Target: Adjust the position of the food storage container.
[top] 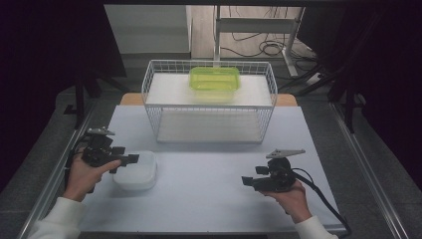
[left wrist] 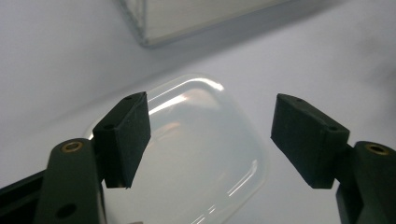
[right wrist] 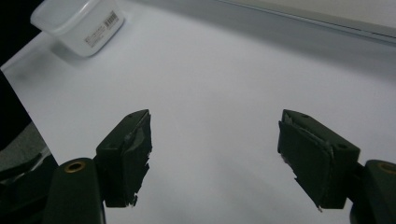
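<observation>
Across the middle of the high view spreads the table, its pale top bare but for a few things. At its far edge stands a white wire basket with a flat white shelf inside, and on that shelf, toward the back and right of centre, sits a green tub, upright and open at the top.

Near the table's left edge lies the clear tub, a milky, rounded-corner box resting flat on the tabletop, well apart from the basket. In the right gripper view the same tub shows far off at the top left, with a barcode label on its side.

The left gripper, held in the person's left hand, reaches in from the left and hangs right at the clear tub's left rim. In the left gripper view its jaws stand wide apart and released, with the tub below and between them; the left pad overlaps the tub's edge in the picture, but I cannot tell whether it touches. Nothing is gripped.

The right gripper, in the right hand, sits low over the bare table on the right side, well apart from both tubs. In the right gripper view its jaws are likewise spread and released, with plain tabletop between them.
</observation>
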`<state>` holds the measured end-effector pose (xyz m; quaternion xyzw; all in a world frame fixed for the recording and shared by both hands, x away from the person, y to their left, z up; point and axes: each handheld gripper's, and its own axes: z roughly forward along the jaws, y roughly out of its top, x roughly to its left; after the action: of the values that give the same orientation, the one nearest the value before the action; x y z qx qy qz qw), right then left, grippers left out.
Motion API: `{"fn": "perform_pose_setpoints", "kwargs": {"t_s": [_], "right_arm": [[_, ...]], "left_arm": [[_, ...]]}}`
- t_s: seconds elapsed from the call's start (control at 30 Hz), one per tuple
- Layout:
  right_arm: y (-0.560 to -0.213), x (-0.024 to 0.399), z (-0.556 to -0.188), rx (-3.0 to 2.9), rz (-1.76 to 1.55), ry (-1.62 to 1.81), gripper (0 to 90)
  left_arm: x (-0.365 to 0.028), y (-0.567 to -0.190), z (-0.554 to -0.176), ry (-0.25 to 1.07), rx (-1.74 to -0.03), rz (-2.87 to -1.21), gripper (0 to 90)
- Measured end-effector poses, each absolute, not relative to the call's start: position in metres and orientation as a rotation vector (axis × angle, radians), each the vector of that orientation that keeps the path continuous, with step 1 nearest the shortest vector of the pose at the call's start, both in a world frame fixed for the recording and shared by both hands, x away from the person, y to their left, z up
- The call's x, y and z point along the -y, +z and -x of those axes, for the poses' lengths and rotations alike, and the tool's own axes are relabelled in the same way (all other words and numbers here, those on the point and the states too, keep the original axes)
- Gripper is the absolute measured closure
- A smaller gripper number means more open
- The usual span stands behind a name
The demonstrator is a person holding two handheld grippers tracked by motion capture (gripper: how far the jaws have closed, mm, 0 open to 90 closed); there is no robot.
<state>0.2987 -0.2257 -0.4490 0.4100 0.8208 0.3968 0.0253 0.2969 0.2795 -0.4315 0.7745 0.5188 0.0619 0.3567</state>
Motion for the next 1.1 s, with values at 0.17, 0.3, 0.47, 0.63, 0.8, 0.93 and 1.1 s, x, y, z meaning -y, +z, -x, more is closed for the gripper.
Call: {"fn": "perform_pose_setpoints", "kwargs": {"t_s": [0.17,0.3,0.47,0.63,0.8,0.93,1.1], "right_arm": [[-0.450,0.226,-0.299,-2.535,-1.275,1.210,25.9],[-0.452,0.226,-0.300,-2.538,-1.280,1.199,25.9],[-0.453,0.227,-0.300,-2.541,-1.297,1.175,25.9],[-0.454,0.227,-0.301,-2.538,-1.302,1.145,25.9],[-0.456,0.228,-0.302,-2.539,-1.312,1.128,25.8],[-0.457,0.228,-0.302,-2.544,-1.321,1.121,25.9],[-0.459,0.227,-0.302,-2.546,-1.322,1.098,25.9]], "left_arm": [[-0.303,-0.437,-0.292,0.176,-1.425,-1.996,30.0],[-0.313,-0.439,-0.290,0.178,-1.461,-1.993,31.3],[-0.328,-0.444,-0.289,0.172,-1.520,-2.002,48.9],[-0.337,-0.454,-0.290,0.188,-1.583,-2.029,61.3],[-0.342,-0.465,-0.290,0.161,-1.640,-2.033,75.2],[-0.342,-0.474,-0.291,0.131,-1.672,-2.068,83.2],[-0.342,-0.485,-0.291,0.086,-1.688,-2.079,87.9]]}}
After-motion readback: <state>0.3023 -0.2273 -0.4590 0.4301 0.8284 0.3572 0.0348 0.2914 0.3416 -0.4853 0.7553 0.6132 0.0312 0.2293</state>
